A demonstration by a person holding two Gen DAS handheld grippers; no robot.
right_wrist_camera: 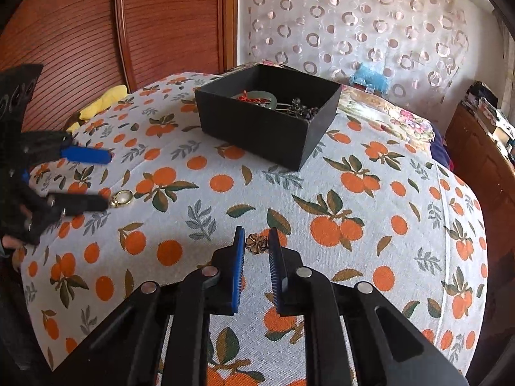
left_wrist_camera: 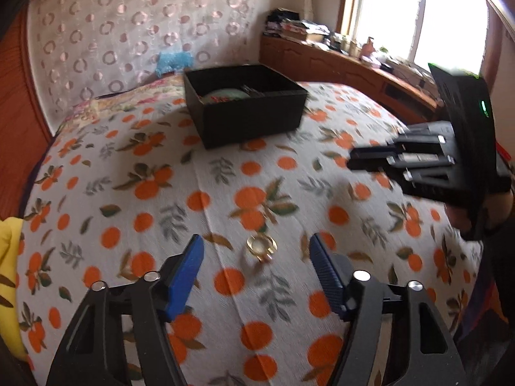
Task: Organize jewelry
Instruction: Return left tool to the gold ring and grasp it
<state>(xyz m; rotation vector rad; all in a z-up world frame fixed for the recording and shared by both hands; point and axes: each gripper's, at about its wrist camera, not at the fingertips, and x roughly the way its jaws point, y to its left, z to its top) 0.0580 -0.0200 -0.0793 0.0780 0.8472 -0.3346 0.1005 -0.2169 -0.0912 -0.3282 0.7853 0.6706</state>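
A gold ring [left_wrist_camera: 261,246] lies on the orange-print bedspread between the tips of my open left gripper [left_wrist_camera: 257,251]; it also shows in the right wrist view [right_wrist_camera: 121,198], just past the left gripper [right_wrist_camera: 107,180]. My right gripper [right_wrist_camera: 256,241] is partly open, its tips on either side of a bronze flower-shaped piece [right_wrist_camera: 257,244] on the spread; I cannot tell if they touch it. A black box [left_wrist_camera: 244,104] stands farther back and holds a green bangle, red beads and dark jewelry [right_wrist_camera: 273,103]. The right gripper [left_wrist_camera: 379,157] also shows in the left wrist view.
A yellow cloth [right_wrist_camera: 104,101] lies at the bed's edge by the wooden headboard [right_wrist_camera: 96,32]. A patterned curtain [left_wrist_camera: 135,25] hangs behind. A wooden sideboard [left_wrist_camera: 338,61] with clutter runs under the window. A blue item [left_wrist_camera: 173,61] sits by the pillow.
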